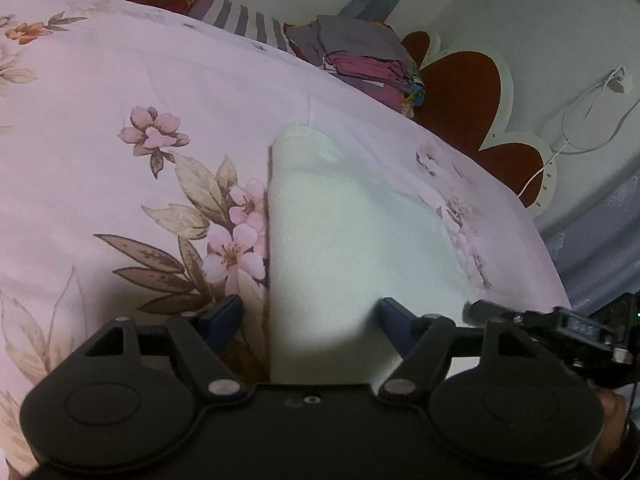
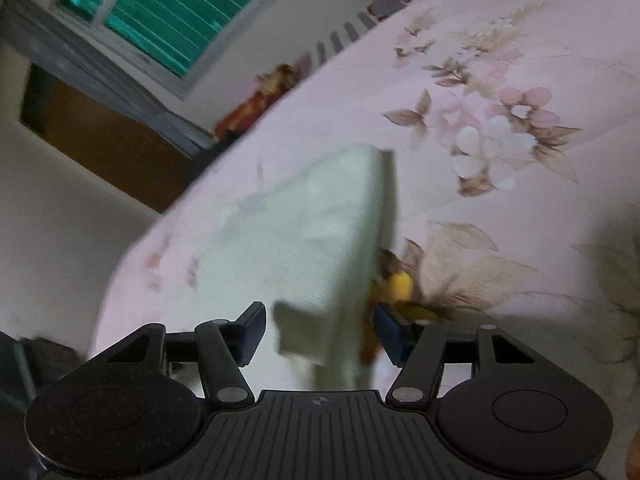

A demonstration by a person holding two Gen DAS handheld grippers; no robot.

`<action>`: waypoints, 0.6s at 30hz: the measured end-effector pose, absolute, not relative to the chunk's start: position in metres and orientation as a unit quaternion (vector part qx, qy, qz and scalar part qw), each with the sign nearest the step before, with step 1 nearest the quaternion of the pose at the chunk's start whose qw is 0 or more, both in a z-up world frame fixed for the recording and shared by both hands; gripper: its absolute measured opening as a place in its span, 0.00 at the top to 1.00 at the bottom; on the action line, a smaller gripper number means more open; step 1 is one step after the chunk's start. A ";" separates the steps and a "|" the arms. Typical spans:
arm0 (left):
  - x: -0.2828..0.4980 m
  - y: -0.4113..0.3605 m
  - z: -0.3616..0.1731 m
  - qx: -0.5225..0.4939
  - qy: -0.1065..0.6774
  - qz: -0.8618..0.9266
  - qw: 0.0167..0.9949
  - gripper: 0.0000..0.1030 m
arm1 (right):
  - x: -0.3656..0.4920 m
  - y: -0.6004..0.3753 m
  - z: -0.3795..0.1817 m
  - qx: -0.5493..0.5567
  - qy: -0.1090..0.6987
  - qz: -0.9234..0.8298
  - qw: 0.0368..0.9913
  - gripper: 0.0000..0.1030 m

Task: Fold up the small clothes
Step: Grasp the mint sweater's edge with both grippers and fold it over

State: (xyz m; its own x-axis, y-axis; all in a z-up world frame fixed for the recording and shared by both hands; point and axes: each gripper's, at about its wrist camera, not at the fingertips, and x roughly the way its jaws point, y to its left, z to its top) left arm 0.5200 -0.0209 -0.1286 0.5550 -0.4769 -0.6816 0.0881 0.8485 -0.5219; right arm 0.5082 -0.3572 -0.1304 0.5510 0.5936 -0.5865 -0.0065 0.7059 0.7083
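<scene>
A small white cloth [image 1: 340, 232] lies flat on the pink flowered bedsheet [image 1: 100, 120]. My left gripper [image 1: 310, 324] is open and low over the cloth's near edge. The cloth's left border runs between its blue pads, and neither pad presses on it. In the right wrist view the same white cloth [image 2: 312, 232] looks blurred, and a near corner of it hangs between the blue pads of my right gripper [image 2: 320, 332]. That gripper is open too, with gaps on both sides of the corner. A yellow-orange patch [image 2: 400, 284] shows beside the cloth's right edge; I cannot tell what it is.
A pile of folded grey and magenta clothes [image 1: 360, 60] sits at the bed's far edge, by a red headboard with white trim [image 1: 460, 96]. A white cable [image 1: 580, 128] hangs on the wall. Black tool hardware [image 1: 560, 324] pokes in at the right. A window [image 2: 168, 20] is beyond the bed.
</scene>
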 end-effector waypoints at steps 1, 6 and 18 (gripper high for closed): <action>0.522 -0.021 -0.129 -0.221 0.443 -0.168 0.853 0.30 | 0.512 -0.355 -0.133 0.330 0.446 0.180 0.813 0.41; 0.528 -0.021 -0.132 -0.230 0.449 -0.180 0.845 0.33 | 0.521 -0.351 -0.140 0.331 0.458 0.187 0.804 0.43; 0.542 -0.056 -0.118 -0.169 0.451 -0.146 0.864 0.62 | 0.524 -0.327 -0.133 0.271 0.458 0.205 0.822 0.64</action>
